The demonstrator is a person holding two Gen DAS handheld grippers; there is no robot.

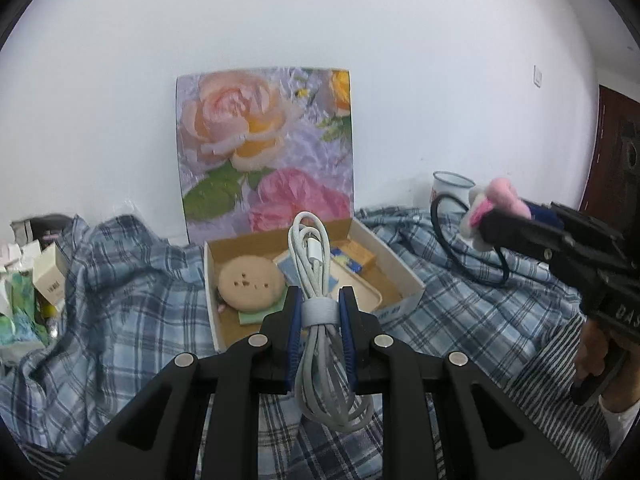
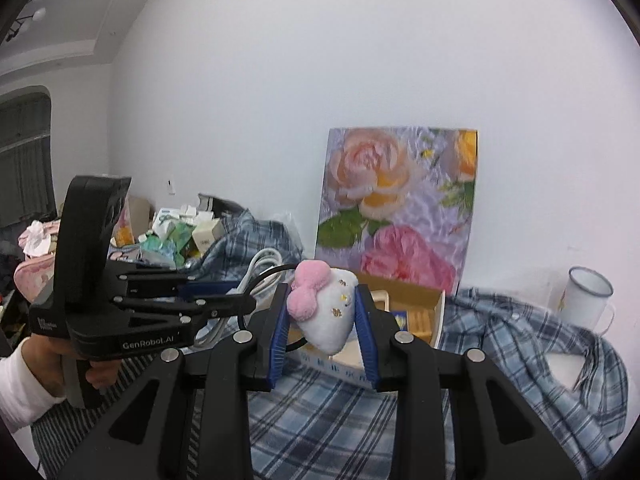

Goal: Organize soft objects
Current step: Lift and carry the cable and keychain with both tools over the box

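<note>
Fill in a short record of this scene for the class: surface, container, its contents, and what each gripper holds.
surface: plaid cloth
container: open cardboard box on the cloth
in box: round burger-like plush, beige tray
left gripper: shut on coiled white cable, above the box's near edge
right gripper: shut on white plush with pink bow
behind box: flower picture against wall
right of box: white mug

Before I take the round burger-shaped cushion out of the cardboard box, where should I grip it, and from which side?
Grip the burger cushion across its tan top, coming down from above. It lies flat in the left part of the cardboard box, close to the left wall, so a sideways approach looks blocked. Both grippers are occupied now.
</note>
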